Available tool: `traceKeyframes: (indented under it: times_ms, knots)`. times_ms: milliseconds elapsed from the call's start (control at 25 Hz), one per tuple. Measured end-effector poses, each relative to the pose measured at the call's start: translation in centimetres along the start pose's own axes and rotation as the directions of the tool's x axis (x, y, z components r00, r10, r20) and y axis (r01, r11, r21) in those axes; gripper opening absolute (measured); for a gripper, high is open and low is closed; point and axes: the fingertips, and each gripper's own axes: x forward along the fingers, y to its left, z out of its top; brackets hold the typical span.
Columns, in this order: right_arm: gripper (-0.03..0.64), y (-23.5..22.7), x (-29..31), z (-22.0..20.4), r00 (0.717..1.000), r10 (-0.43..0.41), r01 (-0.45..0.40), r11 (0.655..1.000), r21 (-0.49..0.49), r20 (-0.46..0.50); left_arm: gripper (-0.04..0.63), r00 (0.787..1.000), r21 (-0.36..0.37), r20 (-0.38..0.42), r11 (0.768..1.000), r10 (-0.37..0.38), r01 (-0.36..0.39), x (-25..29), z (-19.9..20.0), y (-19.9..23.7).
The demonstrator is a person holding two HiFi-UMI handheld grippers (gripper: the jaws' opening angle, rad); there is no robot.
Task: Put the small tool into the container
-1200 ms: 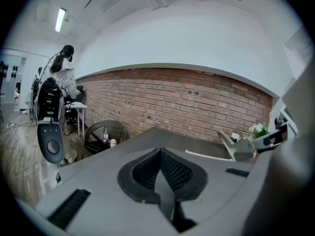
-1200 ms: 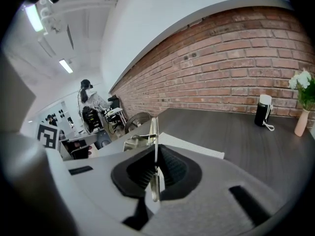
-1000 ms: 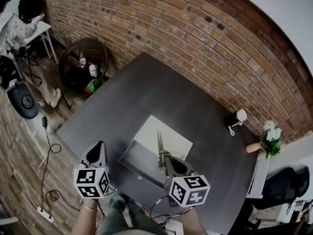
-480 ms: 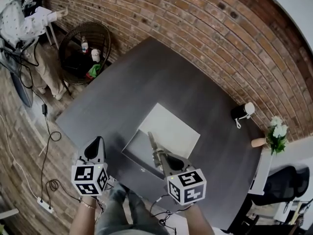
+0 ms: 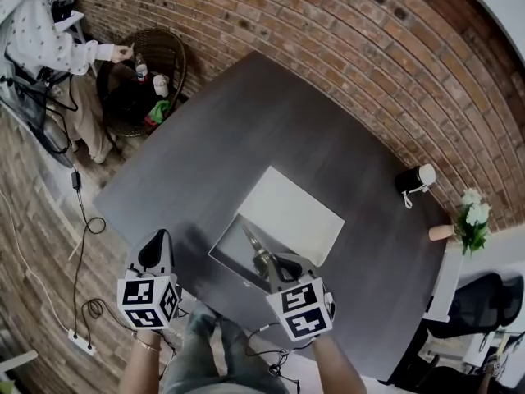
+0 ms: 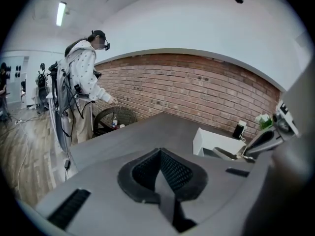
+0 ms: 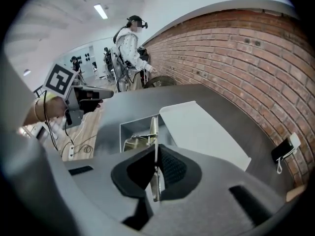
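Because my right gripper [image 5: 275, 263] sits over the near edge of the container [image 5: 230, 246], the head view hides part of that box's floor, and what kind of small tool [image 5: 253, 245] I carry is hard to make out. My right gripper view shows the black ribbed pads [image 7: 172, 168] pinching it: a thin, flat strip of pale metal, edge-on, its lower end buried between them, its tip out over the open grey box with straight, smooth walls. A flat white lid [image 5: 299, 216] lies open behind, on the dark matte table [image 5: 246, 130]. My left gripper [image 6: 160, 157] is pressed together on nothing, left of the box
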Motion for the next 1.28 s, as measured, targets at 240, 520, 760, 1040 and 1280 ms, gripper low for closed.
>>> traceKeyframes:
  times_ms: [240, 520, 760, 1040, 1280]
  knots:
    - [0.005, -0.6, 0.9, -0.6, 0.996, -0.069, 0.062, 0.992, -0.108, -0.061, -0.002, 1.000, 0.003, -0.008, 1.000, 0.004, -0.004, 0.6, -0.2, 0.4]
    - [0.005, -0.9, 2.0, -1.2, 0.989, -0.126, 0.111, 0.979, -0.171, -0.081, -0.002, 1.000, -0.002, -0.017, 1.000, -0.001, 0.001, 0.9, -0.8, 0.6]
    - [0.005, -1.6, 2.8, -1.6, 0.980, -0.178, 0.154, 0.961, -0.230, -0.087, -0.002, 1.000, -0.003, -0.030, 1.000, 0.002, -0.002, 1.1, -1.5, 0.5]
    - [0.005, -1.9, 3.6, -2.1, 0.967, -0.239, 0.204, 0.935, -0.290, -0.091, -0.002, 0.999, -0.008, -0.045, 1.000, 0.009, -0.009, 1.2, -2.1, 0.8]
    - [0.005, -2.2, 4.2, -2.7, 0.953, -0.293, 0.250, 0.908, -0.337, -0.083, -0.002, 0.999, -0.008, -0.049, 1.000, 0.010, -0.010, 1.5, -2.3, 0.6]
